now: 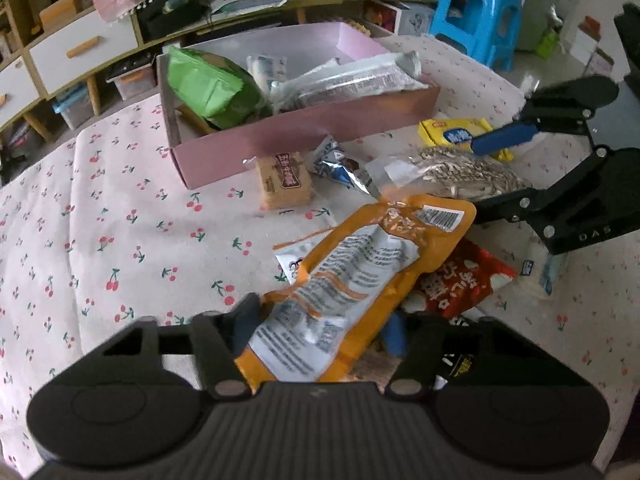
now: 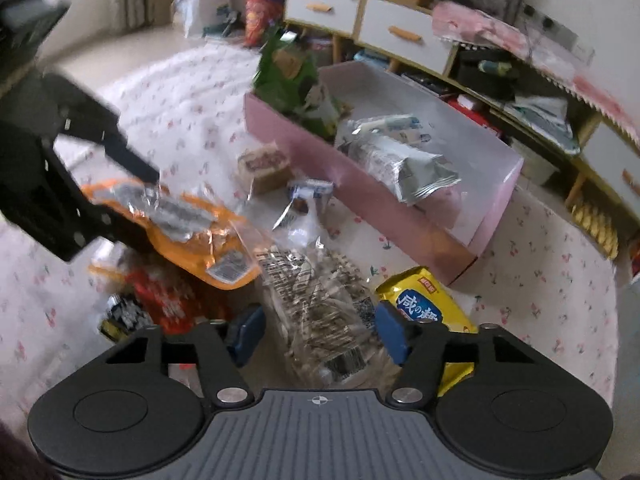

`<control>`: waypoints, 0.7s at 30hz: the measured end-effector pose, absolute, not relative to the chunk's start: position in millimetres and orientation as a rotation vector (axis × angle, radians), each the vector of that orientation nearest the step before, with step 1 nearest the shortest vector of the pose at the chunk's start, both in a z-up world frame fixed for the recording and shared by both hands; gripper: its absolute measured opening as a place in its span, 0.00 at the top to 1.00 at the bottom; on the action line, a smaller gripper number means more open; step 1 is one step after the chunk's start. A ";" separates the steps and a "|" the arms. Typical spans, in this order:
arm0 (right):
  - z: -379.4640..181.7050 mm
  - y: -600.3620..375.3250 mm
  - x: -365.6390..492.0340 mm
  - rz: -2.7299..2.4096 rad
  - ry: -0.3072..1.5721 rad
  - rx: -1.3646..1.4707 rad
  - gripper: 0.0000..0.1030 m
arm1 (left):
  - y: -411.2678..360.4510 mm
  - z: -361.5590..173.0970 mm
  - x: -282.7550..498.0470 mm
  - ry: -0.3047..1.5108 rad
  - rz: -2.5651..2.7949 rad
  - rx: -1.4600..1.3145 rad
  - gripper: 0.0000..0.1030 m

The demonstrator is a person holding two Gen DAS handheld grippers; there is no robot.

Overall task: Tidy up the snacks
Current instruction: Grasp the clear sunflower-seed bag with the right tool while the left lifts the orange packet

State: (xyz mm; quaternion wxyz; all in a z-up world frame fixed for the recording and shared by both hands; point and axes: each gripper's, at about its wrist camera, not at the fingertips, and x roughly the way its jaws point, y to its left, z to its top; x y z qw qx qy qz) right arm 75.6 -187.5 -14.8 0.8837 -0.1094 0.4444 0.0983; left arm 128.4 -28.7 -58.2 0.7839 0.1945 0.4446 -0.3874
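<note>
In the left wrist view the left tool [image 1: 320,328] sits nearest, its dark fingers [image 1: 248,320] on either side of the lower end of an orange snack packet [image 1: 360,264]; the packet lies between them, but whether the pads press on it cannot be told. The packet stretches away from the tool over a red snack bag [image 1: 468,284] on the cherry-print cloth [image 1: 120,220] covering the bench.

In the right wrist view the right tool [image 2: 320,334] straddles a clear bag of sunflower seeds [image 2: 316,304]. Its blue pads [image 2: 390,332] stand to each side of the bag, and it is not clear whether they squeeze it. A yellow packet [image 2: 436,300] lies just beside the right pad, partly under it.

Beyond the pile a pink box [image 1: 304,136] stands on the cloth. It holds a green bag [image 1: 212,84] at one end and silver-white packets [image 1: 352,80] in the middle. In front of the box lie a biscuit pack [image 1: 284,180] and a small blue-and-silver packet [image 1: 336,160], both touching or nearly touching its front wall.

Behind the bench, white drawers with wooden handles [image 1: 80,52] and a blue plastic stool [image 1: 480,20] stand on the floor
</note>
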 end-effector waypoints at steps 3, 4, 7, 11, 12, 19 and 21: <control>-11.1 -197.8 78.2 0.182 0.933 -0.124 0.41 | -24.7 -54.0 131.5 0.968 -0.816 0.348 0.59; -10.3 -201.1 78.6 0.177 0.936 -0.088 0.41 | -23.7 -53.9 133.3 0.978 -0.807 0.323 0.60; -6.8 -210.2 80.5 0.181 0.963 0.046 0.43 | -18.9 -52.4 139.9 1.006 -0.781 0.237 0.65; -5.9 -222.3 82.6 0.192 0.996 0.216 0.50 | -8.5 -49.3 149.7 1.054 -0.769 0.099 0.79; -6.3 -224.1 83.1 0.190 1.004 0.246 0.50 | -5.2 -49.5 152.9 1.072 -0.768 0.045 0.81; -8.5 -236.9 86.0 0.107 1.011 0.383 0.56 | 4.8 -56.5 160.9 1.126 -0.700 -0.085 0.82; -9.8 -237.3 86.2 0.064 1.014 0.363 0.56 | 4.4 -56.6 159.9 1.119 -0.702 -0.076 0.81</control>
